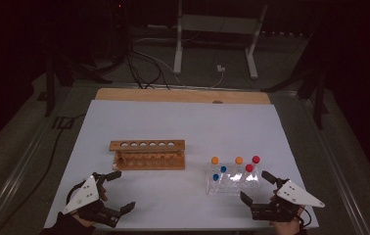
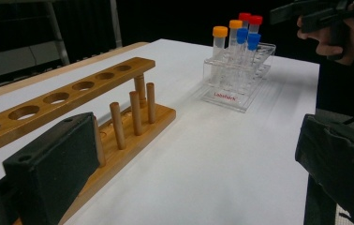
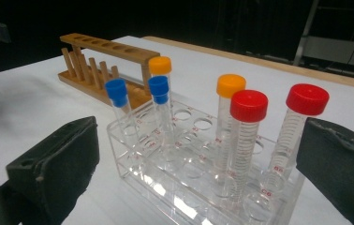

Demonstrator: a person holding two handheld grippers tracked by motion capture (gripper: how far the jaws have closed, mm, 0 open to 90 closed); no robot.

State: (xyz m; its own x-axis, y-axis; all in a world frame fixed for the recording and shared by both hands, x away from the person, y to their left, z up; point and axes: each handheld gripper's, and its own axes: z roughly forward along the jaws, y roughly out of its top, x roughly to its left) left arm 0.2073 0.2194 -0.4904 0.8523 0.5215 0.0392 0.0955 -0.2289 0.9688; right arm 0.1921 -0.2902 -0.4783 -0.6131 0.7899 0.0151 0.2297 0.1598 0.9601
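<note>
Tubes are standing six in number inside the clear plastic rack (image 1: 232,182): two with orange caps (image 3: 231,86), two with blue caps (image 3: 116,90) and two with red caps (image 3: 248,105). That rack is sitting on the white counter (image 1: 183,122) toward its near right part, and it is showing rows of round holes, most of them unfilled, with a red label on its front wall in the left tongs' view. One wooden rack (image 1: 148,154) is lying to the left of it, well apart, with six round holes along its top bar and a row of upright pegs on its base.

Two pairs of tongs are hovering at the near edge. The left tongs (image 1: 117,192) are staying spread wide with nothing between them, just in front of the wooden rack's left end. The right tongs (image 1: 257,188) are also standing spread wide, gripping nothing, just beside the clear rack's right end, with the two red-capped tubes nearest.

Beyond the counter's wooden far edge, a white frame stand (image 1: 217,34) and loose cables (image 1: 144,68) are resting on the dark floor.

Each tube is looking clear, slim and upright, with printed graduation marks down its side.
</note>
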